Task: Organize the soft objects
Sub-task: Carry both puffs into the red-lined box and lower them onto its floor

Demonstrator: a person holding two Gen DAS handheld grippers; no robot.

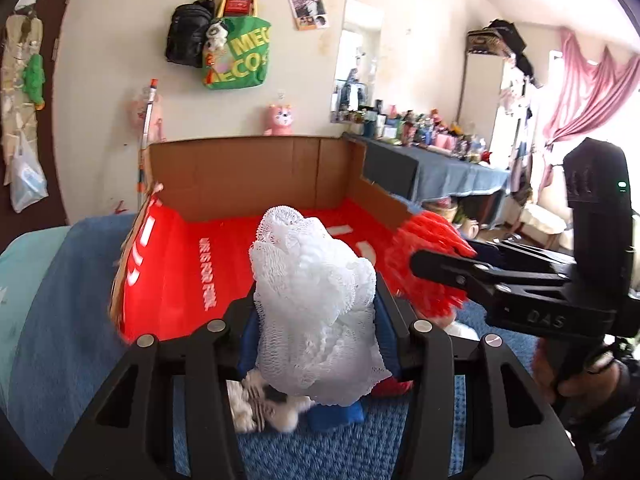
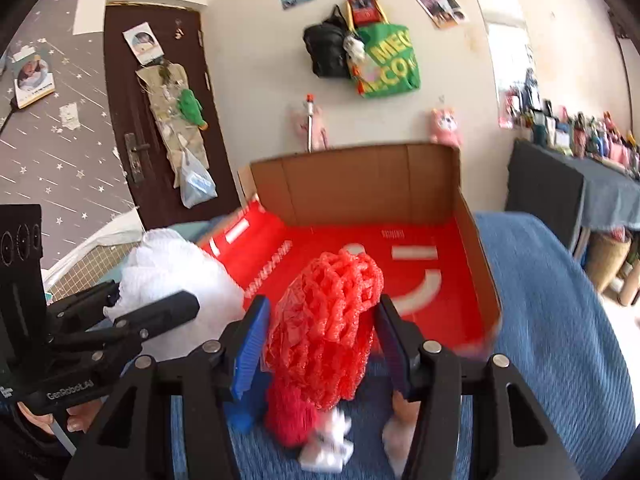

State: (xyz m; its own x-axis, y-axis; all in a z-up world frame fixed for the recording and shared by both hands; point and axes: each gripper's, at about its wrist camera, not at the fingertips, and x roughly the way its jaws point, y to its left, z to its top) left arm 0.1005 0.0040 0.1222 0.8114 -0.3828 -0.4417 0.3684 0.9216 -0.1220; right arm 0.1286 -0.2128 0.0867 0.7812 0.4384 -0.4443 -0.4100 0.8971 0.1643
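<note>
My left gripper [image 1: 318,300] is shut on a white mesh bath pouf [image 1: 316,304], held just in front of an open cardboard box with a red inside [image 1: 224,264]. My right gripper [image 2: 320,320] is shut on a red foam net [image 2: 328,320], held in front of the same box [image 2: 400,240]. Each gripper shows in the other's view: the right one with the red net [image 1: 432,264] at right, the left one with the white pouf [image 2: 172,276] at left. Small white and red soft toys [image 1: 260,404] lie on the blue bedspread under the grippers, partly hidden.
The box sits on a blue bedspread [image 2: 560,320]. Behind it is a wall with hanging bags [image 1: 236,52] and a pink plush [image 1: 280,120]. A cluttered table with a blue cloth [image 1: 452,168] stands at right. A brown door [image 2: 160,120] is at left.
</note>
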